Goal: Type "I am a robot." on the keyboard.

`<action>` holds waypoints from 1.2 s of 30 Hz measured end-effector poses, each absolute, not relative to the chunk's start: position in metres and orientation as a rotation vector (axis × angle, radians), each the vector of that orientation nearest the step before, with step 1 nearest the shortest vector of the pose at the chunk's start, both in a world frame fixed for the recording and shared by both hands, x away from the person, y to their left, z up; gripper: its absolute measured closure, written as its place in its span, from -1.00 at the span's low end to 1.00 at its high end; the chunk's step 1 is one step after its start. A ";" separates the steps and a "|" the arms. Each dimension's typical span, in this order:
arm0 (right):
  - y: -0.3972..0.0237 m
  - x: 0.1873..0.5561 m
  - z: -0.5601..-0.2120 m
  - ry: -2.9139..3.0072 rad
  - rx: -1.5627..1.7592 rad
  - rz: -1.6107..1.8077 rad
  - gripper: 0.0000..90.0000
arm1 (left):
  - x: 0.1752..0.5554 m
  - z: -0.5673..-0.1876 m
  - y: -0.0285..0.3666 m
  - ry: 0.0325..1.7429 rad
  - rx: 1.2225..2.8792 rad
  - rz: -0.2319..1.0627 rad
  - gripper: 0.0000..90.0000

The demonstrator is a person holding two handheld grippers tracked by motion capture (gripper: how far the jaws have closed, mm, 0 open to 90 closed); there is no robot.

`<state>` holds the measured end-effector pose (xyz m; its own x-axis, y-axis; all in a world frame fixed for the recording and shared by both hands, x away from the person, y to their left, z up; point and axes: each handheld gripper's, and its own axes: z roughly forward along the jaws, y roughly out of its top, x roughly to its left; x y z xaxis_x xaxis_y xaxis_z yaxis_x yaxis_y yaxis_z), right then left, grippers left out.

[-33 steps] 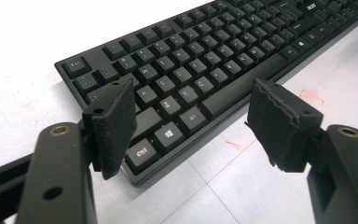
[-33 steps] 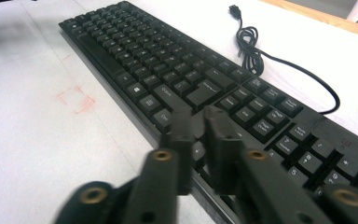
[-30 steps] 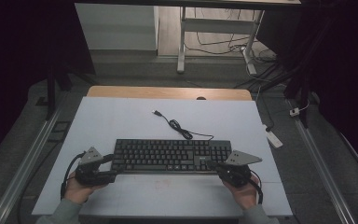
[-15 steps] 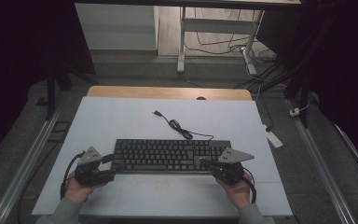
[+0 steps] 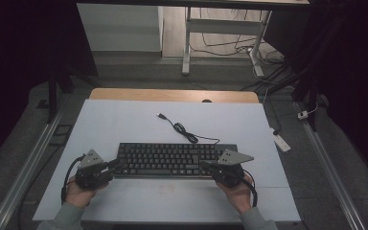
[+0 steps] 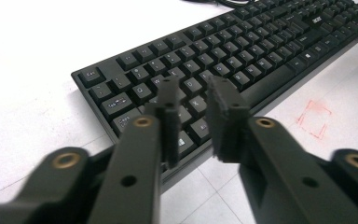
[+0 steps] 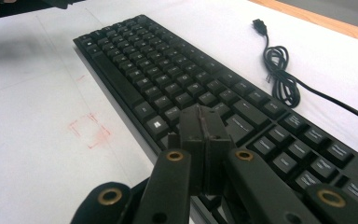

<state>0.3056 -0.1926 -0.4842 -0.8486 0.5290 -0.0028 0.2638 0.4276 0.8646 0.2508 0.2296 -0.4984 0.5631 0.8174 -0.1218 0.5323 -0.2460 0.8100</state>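
A black keyboard (image 5: 172, 160) lies flat across the near half of the white table (image 5: 124, 120). Its black cable (image 5: 182, 129) curls behind it and ends in a loose USB plug (image 7: 259, 24). My left gripper (image 5: 115, 165) reaches over the keyboard's left end. In the left gripper view the keys (image 6: 242, 51) run away under the left gripper (image 6: 193, 88). Its jaws have just been closing and stand a narrow gap apart with nothing between them. My right gripper (image 5: 206, 166) sits over the keyboard's right part near its front edge. In the right gripper view the right gripper (image 7: 203, 114) is shut above the keys (image 7: 168, 70), jaws empty.
A faint red square mark (image 7: 88, 128) is drawn on the table in front of the keyboard. A wooden strip (image 5: 172, 95) borders the table's far edge. A white power strip (image 5: 280, 141) lies on the floor at the right. Metal rails (image 5: 28, 163) run along both sides.
My right gripper has slid left, from beside the keyboard's right end to over its keys. The left hand has stayed where it was.
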 end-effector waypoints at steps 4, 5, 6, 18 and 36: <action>-0.186 0.307 -0.484 2.419 0.676 1.393 0.99 | 0.252 -0.499 0.230 1.091 1.932 0.408 0.95; -0.185 0.307 -0.484 2.422 0.675 1.382 0.99 | 0.253 -0.499 0.230 1.092 1.932 0.406 0.97; -0.185 0.307 -0.484 2.422 0.675 1.382 0.99 | 0.253 -0.500 0.230 1.093 1.934 0.403 0.97; -0.169 0.311 -0.484 2.436 0.654 1.395 0.98 | 0.259 -0.502 0.227 1.105 1.958 0.406 0.97; -0.138 0.324 -0.489 2.466 0.652 1.391 0.98 | 0.276 -0.514 0.223 1.168 2.032 0.421 0.97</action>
